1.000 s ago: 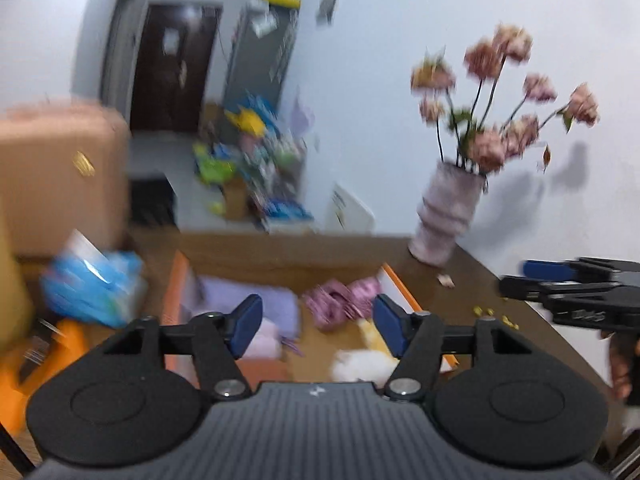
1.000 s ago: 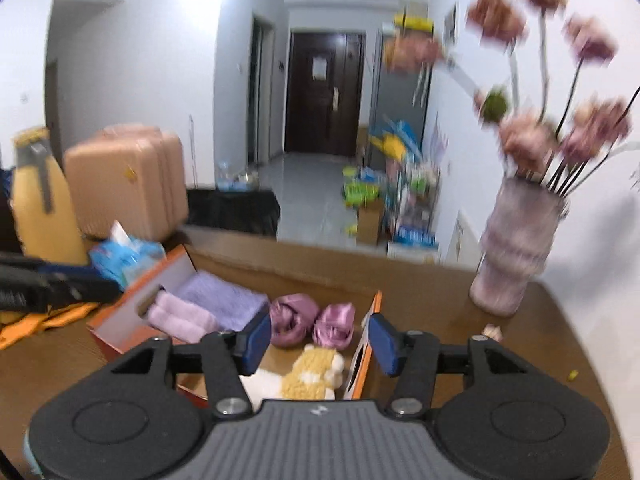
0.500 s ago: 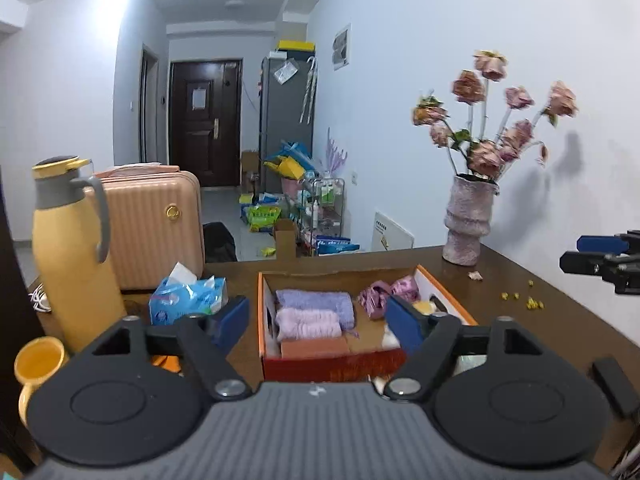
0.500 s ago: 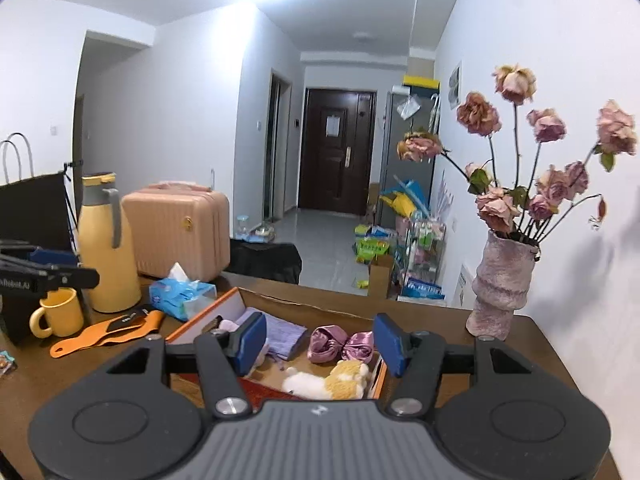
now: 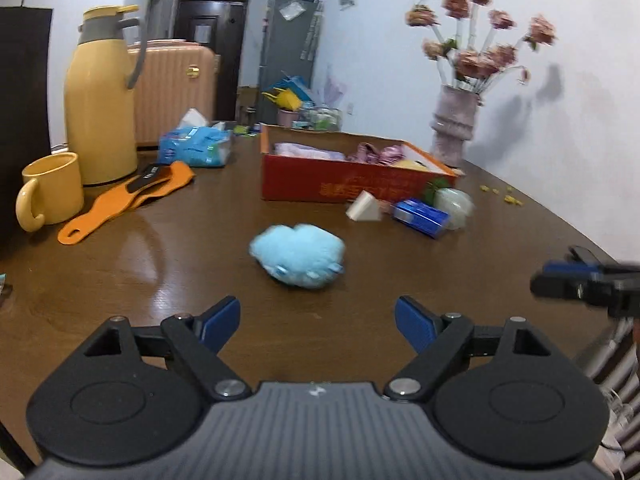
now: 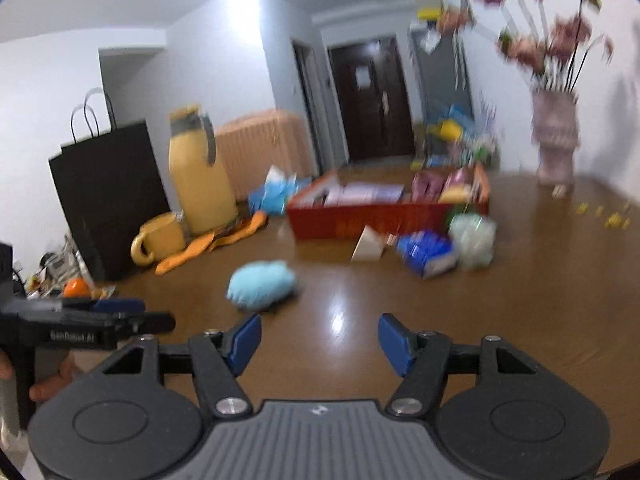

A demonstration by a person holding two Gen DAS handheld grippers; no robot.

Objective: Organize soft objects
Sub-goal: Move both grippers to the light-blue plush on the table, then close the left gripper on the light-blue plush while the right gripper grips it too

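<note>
mug first, at the left edge of the left wrist view: a yellow ceramic mug (image 5: 52,189) with a tall yellow thermos jug (image 5: 102,96) behind it, then an orange flat strap (image 5: 128,200) and a blue tissue pack (image 5: 196,146), all on the dark brown wooden worktop (image 5: 180,280). centre frame lies the fluffy light-blue plush toy (image 5: 298,255), alone on bare wood, just ahead of the left hand-held gripper (image 5: 318,320), whose blue pads are spread wide with nothing between them. above it, upper centre, sits the red cardboard box (image 5: 344,184) already holding purple towels and pink soft things. right of centre, by the box's front wall, are a small white wedge (image 5: 362,208), a blue packet (image 5: 420,212) and a pale green mesh puff (image 5: 454,202). far right, the pink vase of dried roses (image 5: 454,124).

in the right wrist view the right hand-held gripper (image 6: 320,338) is likewise wide open and empty, the plush (image 6: 260,285) up and left of it.

the step looks like picking up the plush. i'd come in low with the left one, straddle its widest part, close gently deep in the pile so it doesn't slip, then lift clear over the box wall.
</note>
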